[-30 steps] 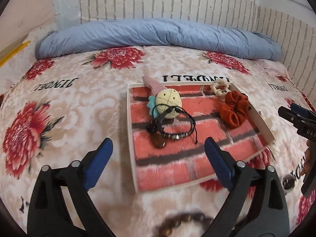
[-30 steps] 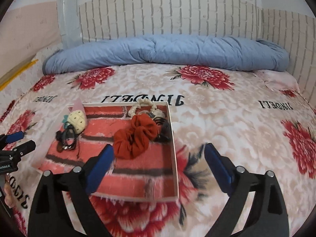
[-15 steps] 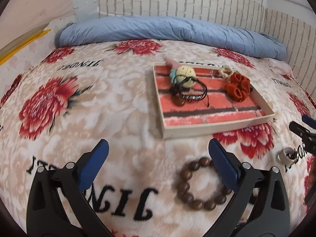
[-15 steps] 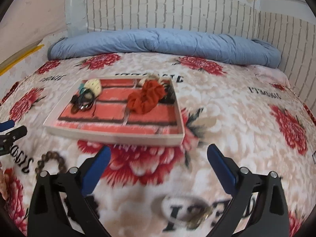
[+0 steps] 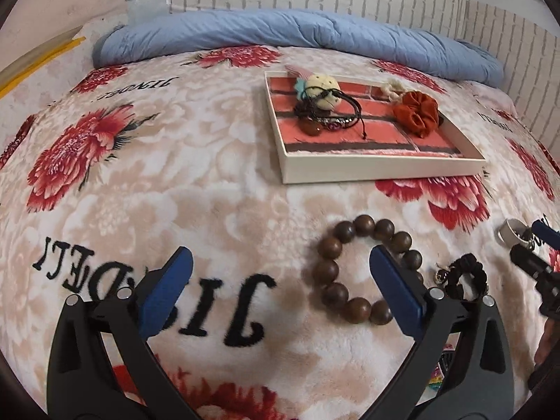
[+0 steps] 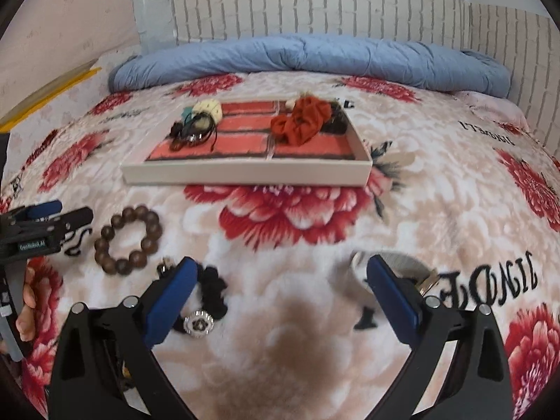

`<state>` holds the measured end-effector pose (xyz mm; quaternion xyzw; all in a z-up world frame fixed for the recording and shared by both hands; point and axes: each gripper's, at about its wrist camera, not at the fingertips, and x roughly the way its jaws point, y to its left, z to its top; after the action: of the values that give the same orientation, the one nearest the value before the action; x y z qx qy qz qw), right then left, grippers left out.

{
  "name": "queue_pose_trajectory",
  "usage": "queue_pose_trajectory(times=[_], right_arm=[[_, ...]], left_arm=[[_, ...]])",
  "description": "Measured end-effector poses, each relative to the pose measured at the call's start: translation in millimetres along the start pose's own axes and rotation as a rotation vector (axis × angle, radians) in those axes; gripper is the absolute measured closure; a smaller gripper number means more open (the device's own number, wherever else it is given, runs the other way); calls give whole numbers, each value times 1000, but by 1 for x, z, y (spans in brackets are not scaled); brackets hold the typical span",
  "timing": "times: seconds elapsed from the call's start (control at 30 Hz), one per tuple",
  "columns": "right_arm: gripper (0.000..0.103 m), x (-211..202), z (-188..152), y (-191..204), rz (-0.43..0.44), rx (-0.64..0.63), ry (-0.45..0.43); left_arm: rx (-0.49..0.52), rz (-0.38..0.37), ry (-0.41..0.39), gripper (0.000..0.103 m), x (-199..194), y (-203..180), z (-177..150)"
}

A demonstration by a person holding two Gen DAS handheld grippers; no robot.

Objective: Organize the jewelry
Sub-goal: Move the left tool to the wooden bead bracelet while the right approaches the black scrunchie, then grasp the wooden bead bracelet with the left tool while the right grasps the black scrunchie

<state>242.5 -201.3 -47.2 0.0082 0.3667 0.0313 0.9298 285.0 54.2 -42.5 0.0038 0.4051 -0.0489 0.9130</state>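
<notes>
Your floral blanket [image 5: 210, 161] now fills both views, and the tray [image 5: 381, 171] sits farther off than a second ago, because you've pulled both grippers back toward yourself. Your left gripper [image 5: 280, 287] is wide open and empty, its right finger over the wooden bracelet [image 5: 336, 269], which was barely in view before. Your right gripper [image 6: 280, 290] is spread wide too, holding nothing. Only its view shows the black band [image 6: 213, 294] with a silver charm and a blurred metal ring [image 6: 406, 266] by its right finger. The scrunchie [image 5: 416, 113] and cord bracelets [image 5: 329, 112] lie in the tray.
</notes>
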Motion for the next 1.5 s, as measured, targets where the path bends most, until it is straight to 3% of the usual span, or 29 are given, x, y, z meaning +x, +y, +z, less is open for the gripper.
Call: queue_pose_trajectory(times=[0.17,0.3,0.5,0.57,0.77,0.87,1.2,1.33,1.5], right_arm=[[10,5,-7,7,-7,-12,20],[20,9,-9,9,8,-11,41],[21,16,-10,17,8,-32,62],[25,20,-11,20,4,-42,83],[32,32,-14,25,-2,-60,128],[40,38,-15,27,6,-63,142],[62,45,-13,31,39,-61,156],[75,43,-13,35,52,-79,148],[85,42,-13,34,61,-74,146]], left_arm=[[-3,7,18,6,7,-2,-4],[-11,0,43,7,15,0,-5],[18,2,60,13,23,-7,-8],[22,-7,79,24,28,-8,-8],[19,-22,100,35,35,-7,-10],[22,-46,100,45,36,-8,-10],[20,-55,105,48,40,-9,-10],[15,-60,99,65,40,-8,-9],[21,-55,91,75,39,-8,-9]])
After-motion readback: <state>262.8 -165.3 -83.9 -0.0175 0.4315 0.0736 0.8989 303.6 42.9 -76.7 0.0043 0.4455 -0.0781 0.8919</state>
